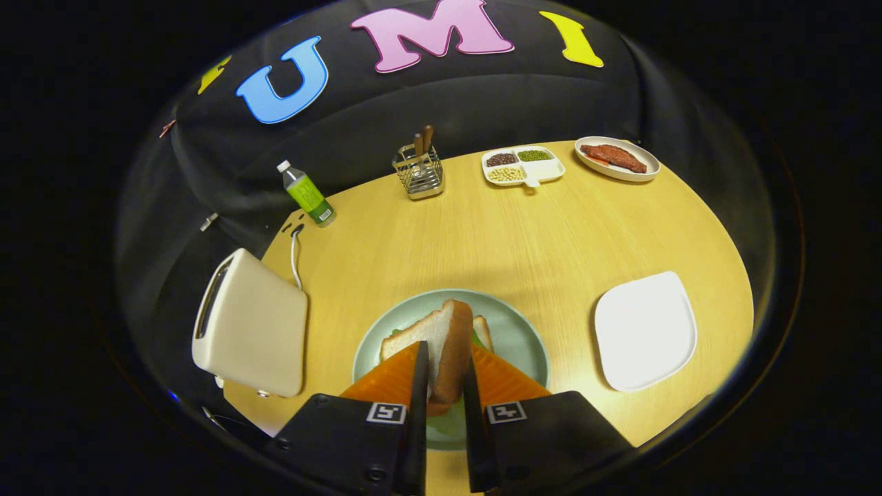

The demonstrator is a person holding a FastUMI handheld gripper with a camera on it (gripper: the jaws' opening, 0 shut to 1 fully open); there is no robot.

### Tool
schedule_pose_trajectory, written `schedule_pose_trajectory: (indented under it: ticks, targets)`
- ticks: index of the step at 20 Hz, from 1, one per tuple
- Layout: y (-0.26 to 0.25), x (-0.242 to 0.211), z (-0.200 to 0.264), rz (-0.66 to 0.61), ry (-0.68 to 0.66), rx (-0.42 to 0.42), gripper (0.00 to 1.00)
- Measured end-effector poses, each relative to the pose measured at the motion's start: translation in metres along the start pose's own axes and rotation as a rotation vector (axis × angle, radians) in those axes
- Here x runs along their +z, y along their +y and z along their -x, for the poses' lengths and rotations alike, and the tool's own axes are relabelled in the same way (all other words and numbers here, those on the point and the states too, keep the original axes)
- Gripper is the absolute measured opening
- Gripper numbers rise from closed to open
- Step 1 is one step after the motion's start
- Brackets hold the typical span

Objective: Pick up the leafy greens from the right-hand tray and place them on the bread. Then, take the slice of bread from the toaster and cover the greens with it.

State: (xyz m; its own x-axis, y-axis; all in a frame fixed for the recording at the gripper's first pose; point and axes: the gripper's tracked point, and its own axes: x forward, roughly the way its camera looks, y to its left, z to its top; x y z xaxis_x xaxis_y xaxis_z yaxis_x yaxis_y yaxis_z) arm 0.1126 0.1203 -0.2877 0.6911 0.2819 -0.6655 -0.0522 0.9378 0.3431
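Observation:
My gripper (444, 358) is shut on a slice of bread (441, 341), held on edge between the two orange fingers (389, 379). It hangs just over the pale green plate (517, 327). On that plate lies another bread slice (484, 331) with a bit of leafy greens (477, 339) peeking out beside it, mostly hidden behind the held slice and the fingers. The cream toaster (251, 324) stands to the left of the plate, its slot facing away. The white square tray (644, 331) on the right has nothing on it.
At the table's far side stand a green bottle (307, 193), a wire holder with utensils (419, 170), a divided dish of beans (522, 166) and a plate with a slab of meat (617, 158). The toaster's cord (296, 258) runs to the left table edge.

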Motion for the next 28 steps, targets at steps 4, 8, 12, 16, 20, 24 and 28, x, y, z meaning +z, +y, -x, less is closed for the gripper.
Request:
schedule_pose_trajectory:
  ticks: [4,8,12,16,20,24,28]
  targets:
    - [-0.02,-0.002,-0.007,-0.01,0.017,-0.064,0.51]
    - [-0.031,-0.001,0.006,0.049,-0.009,-0.102,0.79]
    - [-0.04,0.017,0.043,0.069,-0.092,-0.135,1.0]
    - [-0.059,0.063,0.1,0.084,-0.229,-0.173,0.99]
    - [-0.082,0.12,0.17,0.077,-0.402,-0.205,0.99]
    - [-0.105,0.156,0.24,0.128,-0.544,-0.23,0.99]
    - [-0.123,0.177,0.306,0.198,-0.673,-0.257,0.99]
